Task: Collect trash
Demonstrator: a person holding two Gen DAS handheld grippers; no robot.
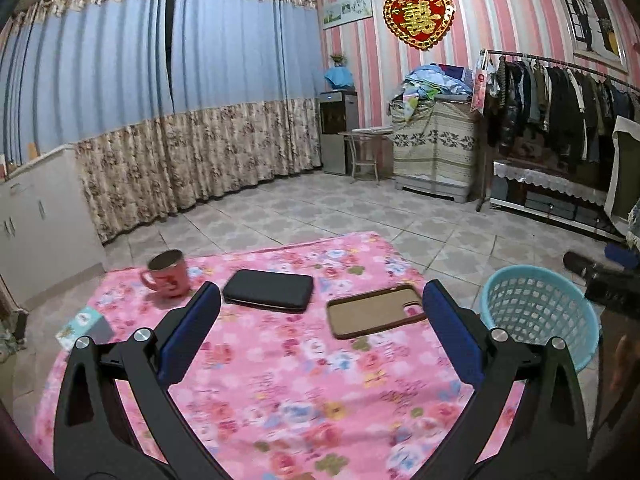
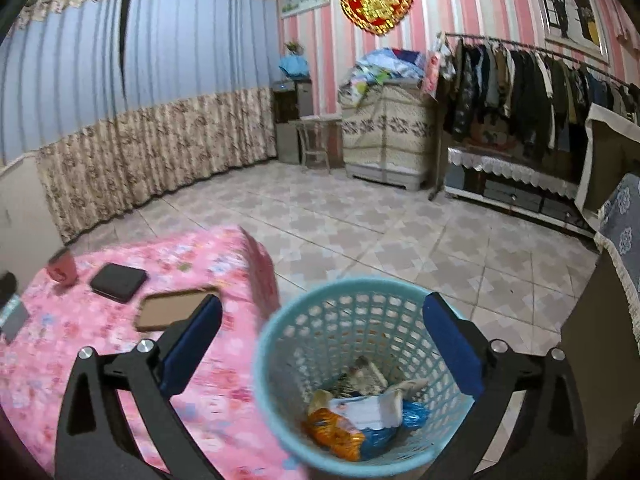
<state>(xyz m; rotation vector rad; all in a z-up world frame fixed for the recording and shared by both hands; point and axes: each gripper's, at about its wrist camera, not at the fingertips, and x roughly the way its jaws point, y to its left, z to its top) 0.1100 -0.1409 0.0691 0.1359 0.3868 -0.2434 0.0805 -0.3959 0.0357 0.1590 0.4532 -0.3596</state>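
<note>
Risk check: both grippers empty, trash in basket.

Right gripper jaws spread wide, nothing between, above basket holding the wrappers. Left gripper jaws likewise apart, over counter w/ mug, wallet, phone case. Hazards: non-trash items grabbed by mistake; basket stands just beside counter edge, so a low swing may tip it.

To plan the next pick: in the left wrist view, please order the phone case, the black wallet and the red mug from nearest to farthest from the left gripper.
From the left gripper:
1. Phone case, by its right finger.
2. Black wallet, just beyond the left finger.
3. Red mug, far left on the pink cloth.
</note>
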